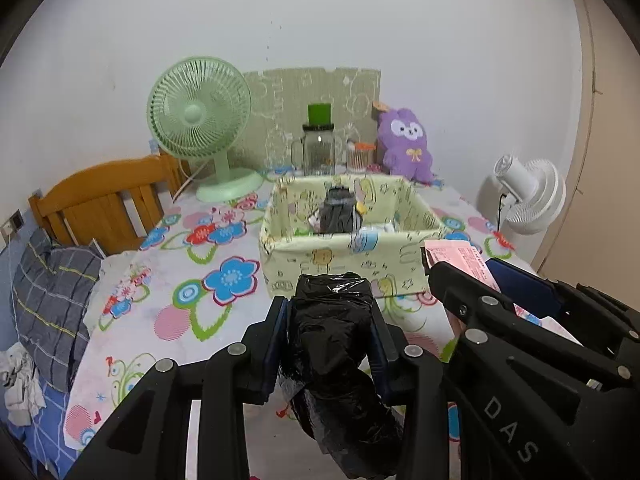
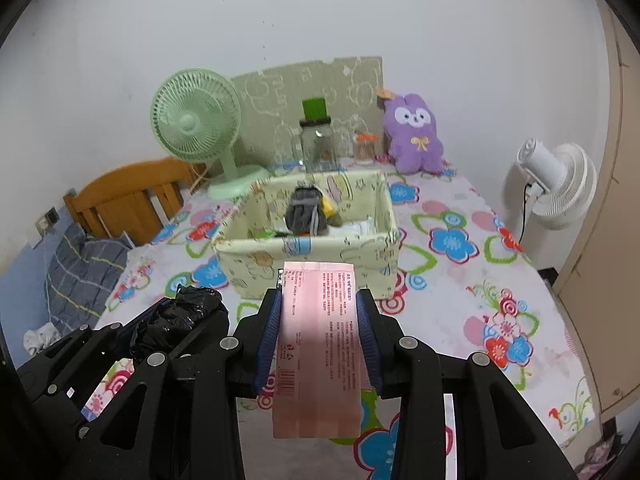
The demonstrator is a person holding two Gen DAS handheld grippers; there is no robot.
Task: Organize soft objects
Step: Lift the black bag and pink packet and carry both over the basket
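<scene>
In front of the fabric storage box on the flowered table, both grippers hang side by side, each loaded. The left gripper is clenched on a black plastic roll, its pads pressing the crinkled sides. The right gripper is clamped on a pink packet, which sticks out ahead of and behind its fingers. Both items sit above the cloth, just short of the box's near wall, not yet over the opening.

Inside the box a grey pouch stands near the middle among other small items. The likely trouble, as I judge it: the slick black wrap could slide out of the pads, or the packet's projecting end could catch the near wall and shove the light box back toward the glass jar behind it.
</scene>
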